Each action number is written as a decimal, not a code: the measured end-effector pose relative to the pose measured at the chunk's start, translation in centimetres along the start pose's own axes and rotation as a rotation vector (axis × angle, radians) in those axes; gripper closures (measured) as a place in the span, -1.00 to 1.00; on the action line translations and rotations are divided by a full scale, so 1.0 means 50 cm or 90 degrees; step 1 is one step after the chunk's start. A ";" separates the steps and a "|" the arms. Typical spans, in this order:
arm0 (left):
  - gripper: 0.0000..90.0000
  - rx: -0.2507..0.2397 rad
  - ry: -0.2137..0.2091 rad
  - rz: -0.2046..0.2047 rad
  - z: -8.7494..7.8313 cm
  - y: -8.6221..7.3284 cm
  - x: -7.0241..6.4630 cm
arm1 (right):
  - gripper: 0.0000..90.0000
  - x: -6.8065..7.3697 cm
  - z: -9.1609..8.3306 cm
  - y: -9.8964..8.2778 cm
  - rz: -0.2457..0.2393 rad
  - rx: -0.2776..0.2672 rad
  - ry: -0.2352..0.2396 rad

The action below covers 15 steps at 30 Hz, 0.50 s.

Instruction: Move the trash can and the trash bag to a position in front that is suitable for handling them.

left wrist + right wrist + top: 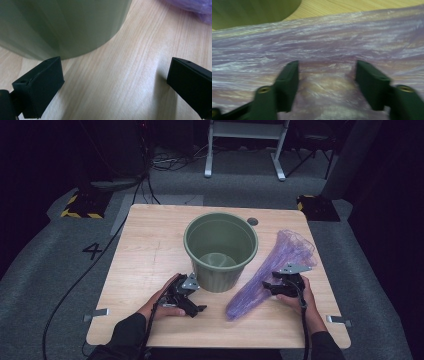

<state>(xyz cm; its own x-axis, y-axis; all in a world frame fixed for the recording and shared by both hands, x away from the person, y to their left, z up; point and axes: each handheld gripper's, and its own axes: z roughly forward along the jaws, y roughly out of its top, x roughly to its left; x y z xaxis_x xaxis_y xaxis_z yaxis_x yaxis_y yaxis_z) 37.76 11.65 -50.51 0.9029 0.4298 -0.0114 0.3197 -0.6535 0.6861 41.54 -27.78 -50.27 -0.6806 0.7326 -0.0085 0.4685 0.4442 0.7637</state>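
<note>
The right gripper point(274, 286), jaws spread, reaches into the purple plastic bag point(270, 270) right of the green bin point(221, 251). The left gripper point(192, 306) waits spread and empty. Next, probably, pinch the film.

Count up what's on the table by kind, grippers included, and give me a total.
Green bin: 1
Purple plastic bag: 1
Grippers: 2, the left gripper and the right gripper, both open
Total: 4
</note>
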 end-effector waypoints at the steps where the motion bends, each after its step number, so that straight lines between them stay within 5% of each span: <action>1: -0.99 0.000 0.004 -0.002 -0.005 -0.006 -0.003 | 0.08 0.001 -0.001 0.000 -0.003 -0.002 0.003; 8: -0.99 0.003 0.023 -0.020 -0.062 -0.066 -0.006 | 0.55 0.010 -0.003 -0.001 -0.012 -0.008 0.015; 15: -0.99 0.000 0.066 -0.067 -0.126 -0.135 0.011 | 0.83 0.013 0.001 0.002 -0.012 -0.010 0.019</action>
<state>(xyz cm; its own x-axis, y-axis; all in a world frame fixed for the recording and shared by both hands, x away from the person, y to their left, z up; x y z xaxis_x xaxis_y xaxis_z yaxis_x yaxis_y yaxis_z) 34.28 20.20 -50.55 0.8297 0.5581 -0.0074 0.4108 -0.6017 0.6850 41.17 -27.22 -50.21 -0.7056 0.7086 -0.0033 0.4475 0.4492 0.7733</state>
